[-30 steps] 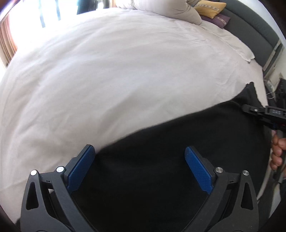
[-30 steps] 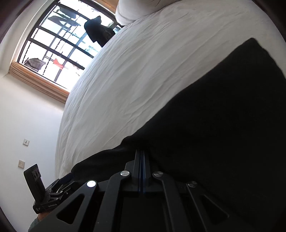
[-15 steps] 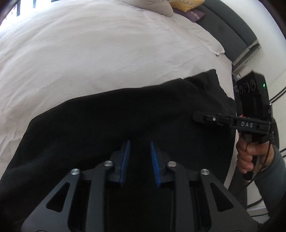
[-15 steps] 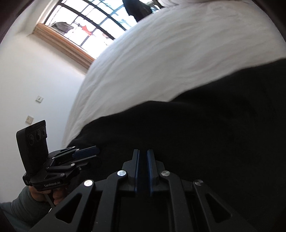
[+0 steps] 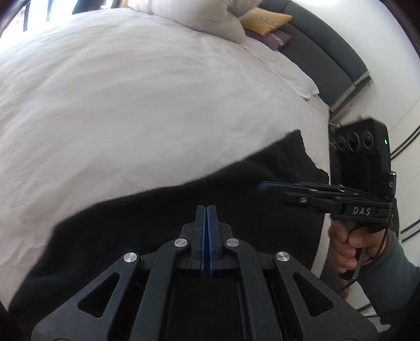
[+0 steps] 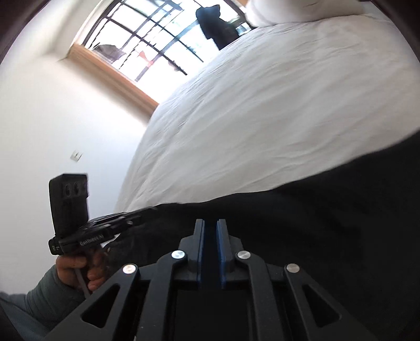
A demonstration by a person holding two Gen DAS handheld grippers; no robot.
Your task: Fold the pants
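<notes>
- The black fabric pants (image 5: pixel 162 220) lie along the near edge of the white-sheeted bed (image 5: pixel 131 99).
- Left gripper (image 5: pixel 206 209): fingers pressed together on the pants.
- Right gripper (image 6: pixel 210 225): fingers pinching the pants (narrow gap remains).

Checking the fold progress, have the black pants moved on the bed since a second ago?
Yes. The black pants have been pulled up the white bed; their far corner now lies nearer the yellow pillow.
</notes>
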